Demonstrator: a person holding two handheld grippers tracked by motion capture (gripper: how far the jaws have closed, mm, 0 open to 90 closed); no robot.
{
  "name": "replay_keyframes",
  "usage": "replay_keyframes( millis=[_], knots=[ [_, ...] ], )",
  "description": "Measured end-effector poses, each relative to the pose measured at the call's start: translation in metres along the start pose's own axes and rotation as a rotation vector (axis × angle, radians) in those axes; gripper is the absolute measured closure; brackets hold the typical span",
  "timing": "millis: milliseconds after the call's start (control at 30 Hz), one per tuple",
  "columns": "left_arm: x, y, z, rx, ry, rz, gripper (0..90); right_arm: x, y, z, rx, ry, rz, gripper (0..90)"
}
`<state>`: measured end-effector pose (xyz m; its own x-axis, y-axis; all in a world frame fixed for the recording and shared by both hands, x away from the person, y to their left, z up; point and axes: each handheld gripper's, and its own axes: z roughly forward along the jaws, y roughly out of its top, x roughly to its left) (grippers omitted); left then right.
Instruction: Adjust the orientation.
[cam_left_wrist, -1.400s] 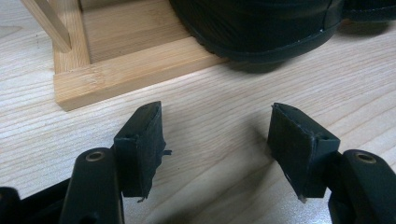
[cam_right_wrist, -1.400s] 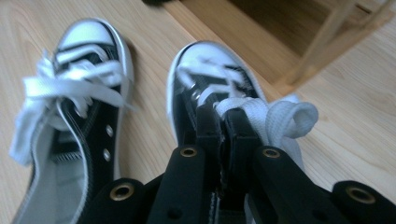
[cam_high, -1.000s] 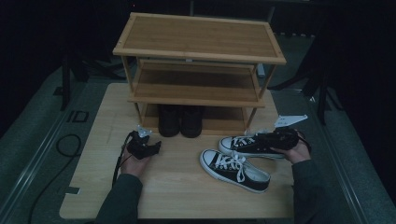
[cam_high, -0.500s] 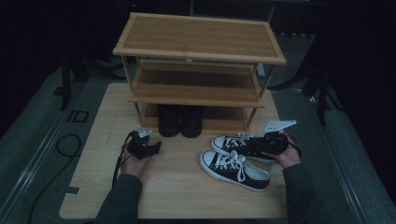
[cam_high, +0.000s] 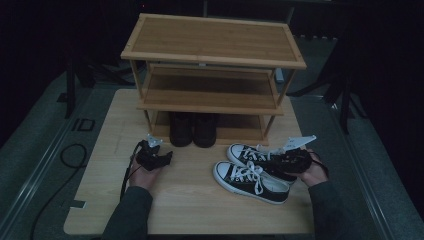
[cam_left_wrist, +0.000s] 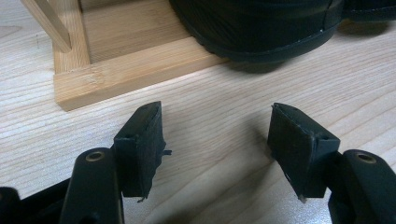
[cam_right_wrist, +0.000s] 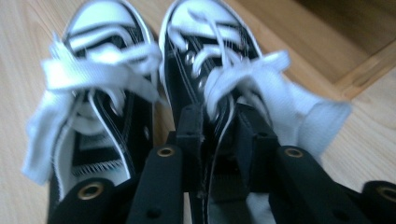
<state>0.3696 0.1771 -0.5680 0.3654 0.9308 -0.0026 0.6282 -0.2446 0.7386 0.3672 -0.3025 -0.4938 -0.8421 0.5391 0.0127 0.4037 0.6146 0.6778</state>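
Note:
Two black-and-white lace-up sneakers lie side by side on the wooden table (cam_high: 190, 210), the near one (cam_high: 250, 181) in front of the far one (cam_high: 255, 155). My right gripper (cam_high: 280, 161) reaches into the far sneaker (cam_right_wrist: 205, 42) from its heel end. One jaw is outside its side wall and one inside. The jaws (cam_right_wrist: 219, 135) have just been opening, and the thin wall stands between the pads with a gap. The other sneaker (cam_right_wrist: 100, 46) lies just to its left. My left gripper (cam_high: 161, 157) rests open on the table, nothing between its jaws (cam_left_wrist: 217, 135).
A three-tier bamboo shoe rack (cam_high: 210, 50) stands at the back of the table. A pair of black shoes (cam_high: 192, 129) sits on its bottom shelf; one black shoe (cam_left_wrist: 257, 23) and the rack's base (cam_left_wrist: 130, 65) lie just ahead of my left gripper.
My right hand has moved left and down with the far sneaker, setting it close beside the near one. The left hand has stayed put.

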Motion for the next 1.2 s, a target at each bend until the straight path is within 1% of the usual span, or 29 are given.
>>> replay_keyframes(
  millis=[33,167,233,300,400,500,600,733,833,900,933,1000,1100,1133,1200],
  knots=[
    [0.0,0.0,0.0,0.0,0.0,0.0,36.0,0.001,-0.001,0.001,0.012,-0.005,-0.005,71.9],
    [0.0,0.0,0.0,0.0,0.0,0.0,36.1,0.0,0.003,0.005,0.023,0.006,-0.007,72.4],
    [0.0,0.0,0.0,0.0,0.001,-0.001,36.0,0.0,0.006,0.008,0.033,0.012,-0.004,75.6],
    [0.0,0.0,0.0,-0.001,0.001,-0.001,36.0,0.001,0.009,0.01,0.04,0.005,-0.014,82.8],
    [0.0,0.0,0.0,-0.001,0.001,-0.001,36.0,0.003,0.01,0.01,0.0,0.006,-0.006,85.2],
    [0.0,0.0,0.0,-0.001,0.001,-0.001,36.0,0.004,0.009,0.009,-0.023,0.002,0.005,85.5],
    [0.0,0.0,0.0,-0.001,0.001,-0.001,36.1,0.004,0.008,0.008,-0.058,-0.008,0.015,85.7],
    [0.0,0.0,0.0,-0.001,0.001,-0.001,36.0,0.009,0.01,0.013,-0.065,-0.013,-0.019,85.7],
    [0.0,0.0,0.0,-0.001,0.001,-0.001,36.0,0.016,0.013,0.015,-0.06,-0.047,-0.052,85.6],
    [0.0,0.0,0.0,-0.001,0.001,-0.001,36.1,0.018,0.014,0.015,-0.061,-0.053,-0.056,85.7],
    [0.0,0.0,0.0,-0.001,0.001,-0.001,36.0,0.02,0.016,0.017,-0.066,-0.063,-0.074,85.7],
    [0.0,0.0,0.0,0.0,0.001,-0.001,36.0,0.022,0.018,0.019,-0.068,-0.069,-0.083,85.6],
    [0.0,0.0,0.0,-0.001,0.002,-0.002,36.0,0.023,0.018,0.022,-0.069,-0.055,-0.092,85.5],
    [0.0,0.0,0.0,-0.001,0.002,-0.002,36.0,0.022,0.017,0.022,-0.068,-0.045,-0.083,85.4],
    [0.0,0.0,0.0,-0.001,0.002,-0.001,36.1,0.018,0.015,0.021,-0.064,-0.008,-0.063,84.9]
  ],
)
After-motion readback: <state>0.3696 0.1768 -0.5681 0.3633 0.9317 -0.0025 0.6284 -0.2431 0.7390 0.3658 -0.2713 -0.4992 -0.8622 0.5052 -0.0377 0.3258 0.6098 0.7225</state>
